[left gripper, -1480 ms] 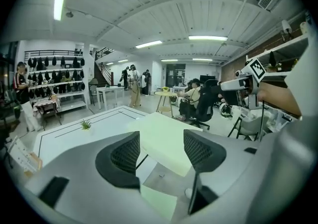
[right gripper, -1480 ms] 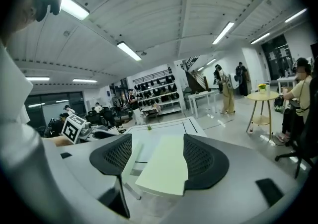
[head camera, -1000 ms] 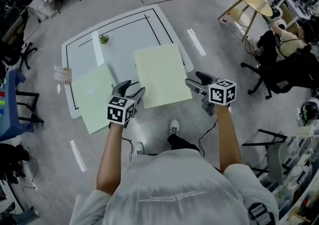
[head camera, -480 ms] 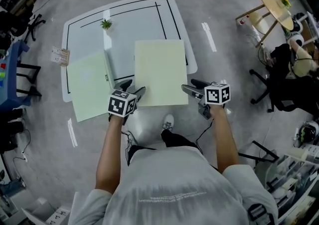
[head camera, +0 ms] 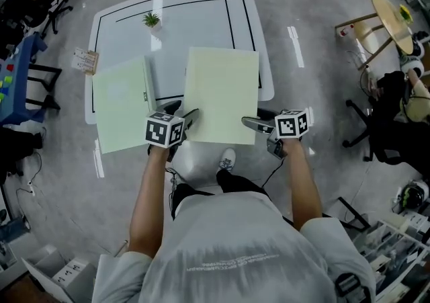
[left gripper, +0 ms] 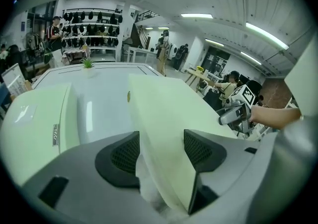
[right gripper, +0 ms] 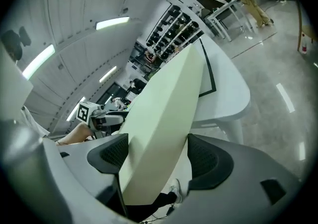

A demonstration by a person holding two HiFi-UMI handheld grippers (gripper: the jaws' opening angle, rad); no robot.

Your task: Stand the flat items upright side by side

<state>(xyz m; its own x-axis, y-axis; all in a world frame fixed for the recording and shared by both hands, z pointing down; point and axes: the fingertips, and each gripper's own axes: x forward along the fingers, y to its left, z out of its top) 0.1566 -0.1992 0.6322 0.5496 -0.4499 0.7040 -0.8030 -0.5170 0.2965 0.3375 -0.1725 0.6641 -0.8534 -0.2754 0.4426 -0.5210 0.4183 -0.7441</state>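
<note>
Two green boards (head camera: 222, 90) (head camera: 121, 103), one plant (head camera: 151, 19), one table (head camera: 195, 26).

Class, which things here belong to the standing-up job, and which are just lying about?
Job: pale green flat board, centre; second pale green flat board, left.
Lying about: small green potted plant; small printed card at the white table's edge.

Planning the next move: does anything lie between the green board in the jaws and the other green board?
Nothing visible. Only bare table separates the gripped board from the other board; the small plant stands farther back, clear of that gap.
</note>
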